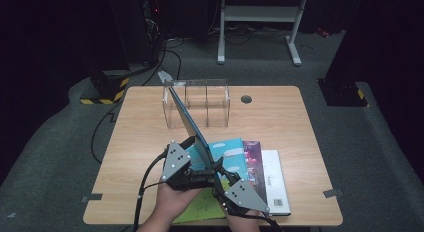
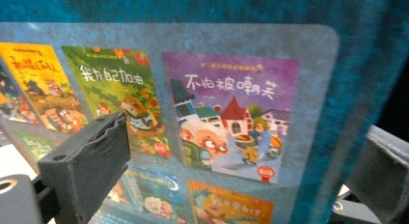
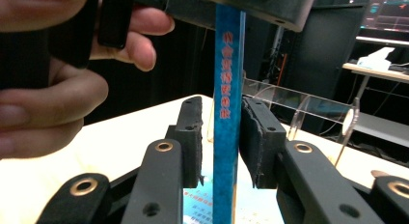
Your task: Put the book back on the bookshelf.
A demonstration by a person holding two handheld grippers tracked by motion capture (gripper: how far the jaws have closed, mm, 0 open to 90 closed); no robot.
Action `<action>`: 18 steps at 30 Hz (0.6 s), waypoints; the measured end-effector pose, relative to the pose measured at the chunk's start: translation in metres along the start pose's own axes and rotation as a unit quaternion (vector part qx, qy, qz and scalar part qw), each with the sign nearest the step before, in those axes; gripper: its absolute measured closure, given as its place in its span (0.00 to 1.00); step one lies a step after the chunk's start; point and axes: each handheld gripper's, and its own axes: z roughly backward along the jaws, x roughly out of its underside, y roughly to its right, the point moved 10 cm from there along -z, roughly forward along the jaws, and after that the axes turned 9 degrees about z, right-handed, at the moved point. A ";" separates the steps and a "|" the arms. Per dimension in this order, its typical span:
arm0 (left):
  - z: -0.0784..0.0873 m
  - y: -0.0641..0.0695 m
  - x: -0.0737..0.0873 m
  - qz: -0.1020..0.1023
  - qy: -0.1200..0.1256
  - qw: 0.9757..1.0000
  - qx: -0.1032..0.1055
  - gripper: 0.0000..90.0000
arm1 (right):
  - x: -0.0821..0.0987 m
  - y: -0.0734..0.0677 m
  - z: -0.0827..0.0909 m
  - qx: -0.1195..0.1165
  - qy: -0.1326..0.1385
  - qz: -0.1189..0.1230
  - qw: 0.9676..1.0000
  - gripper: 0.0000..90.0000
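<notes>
Dim room, lit table, soft blur in both gripper views.

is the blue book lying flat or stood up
Stood up, tilted: the thin blue picture book rises on edge from the stack toward the clear plastic organiser.

Clear rack (image 1: 196, 103) blocks table's rear.

The blue picture book (image 1: 189, 123) has a glossy paper cover. The table (image 1: 280, 122) shows matt wood-grain laminate. The book rack (image 1: 215, 104) is clear, smooth plastic. Both grippers' jaw pads look matt, ridged black rubber.
</notes>
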 end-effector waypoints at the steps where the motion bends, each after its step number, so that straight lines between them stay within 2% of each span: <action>1: 0.001 -0.001 0.001 0.001 -0.002 1.000 -0.001 0.04 | 0.000 -0.002 -0.001 -0.002 -0.003 0.004 1.000 0.77; 4: 0.006 -0.008 0.006 -0.005 -0.001 1.000 -0.006 0.05 | 0.000 -0.010 -0.006 -0.007 -0.009 0.002 1.000 0.73; 10: 0.008 -0.015 0.011 -0.003 -0.006 1.000 -0.012 0.06 | 0.003 -0.020 -0.012 -0.020 -0.016 -0.001 1.000 0.72; 13: 0.010 -0.019 0.015 -0.016 -0.006 1.000 -0.020 0.08 | 0.004 -0.027 -0.014 -0.034 -0.023 -0.003 0.999 0.69; 18: 0.009 -0.023 0.019 -0.010 -0.010 1.000 -0.017 0.12 | 0.007 -0.032 -0.016 -0.045 -0.030 -0.001 0.999 0.67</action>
